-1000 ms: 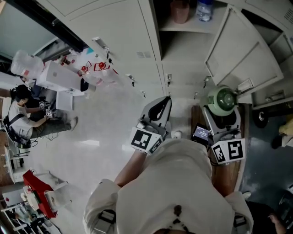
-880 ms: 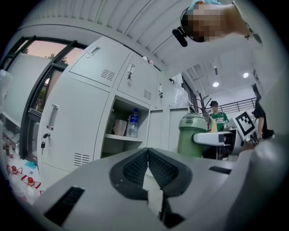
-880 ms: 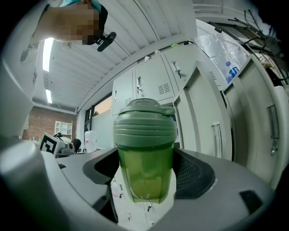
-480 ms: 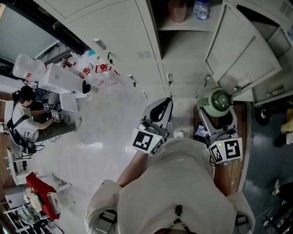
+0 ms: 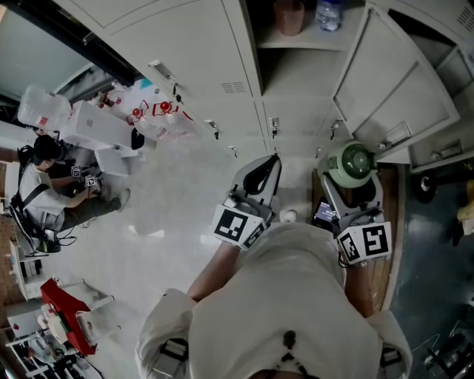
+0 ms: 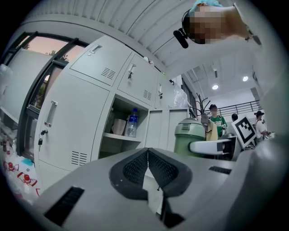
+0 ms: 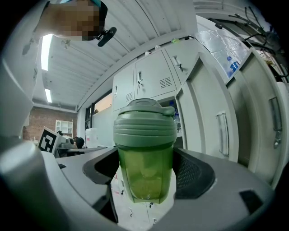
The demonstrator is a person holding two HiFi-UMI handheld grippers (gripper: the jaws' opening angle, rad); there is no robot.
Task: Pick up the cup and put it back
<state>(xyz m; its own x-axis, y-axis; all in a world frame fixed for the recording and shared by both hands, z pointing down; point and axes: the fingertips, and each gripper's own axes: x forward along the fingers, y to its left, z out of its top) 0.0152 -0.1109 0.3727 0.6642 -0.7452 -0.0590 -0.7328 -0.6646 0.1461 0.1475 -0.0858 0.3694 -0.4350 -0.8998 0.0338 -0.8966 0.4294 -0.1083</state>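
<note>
The cup [image 7: 145, 153] is a green translucent shaker with a ribbed green lid. It stands upright between the jaws of my right gripper [image 7: 146, 173], which is shut on it. In the head view the cup [image 5: 352, 162] shows from above, held by the right gripper [image 5: 354, 185] in front of the open locker [image 5: 296, 63]. The same cup [image 6: 189, 137] appears at the right of the left gripper view. My left gripper [image 6: 148, 169] is shut with nothing in it, its pads touching. It [image 5: 261, 176] hangs left of the cup.
The open locker's shelf holds a pink cup [image 5: 289, 16] and a water bottle [image 5: 329, 15]. Its door [image 5: 392, 81] swings out to the right. Closed grey lockers [image 5: 170, 52] run to the left. A seated person [image 5: 41, 189] and white boxes [image 5: 96, 126] are far left.
The right gripper with the cup has drifted slightly left and up toward the locker since a second ago. The left gripper has barely moved.
</note>
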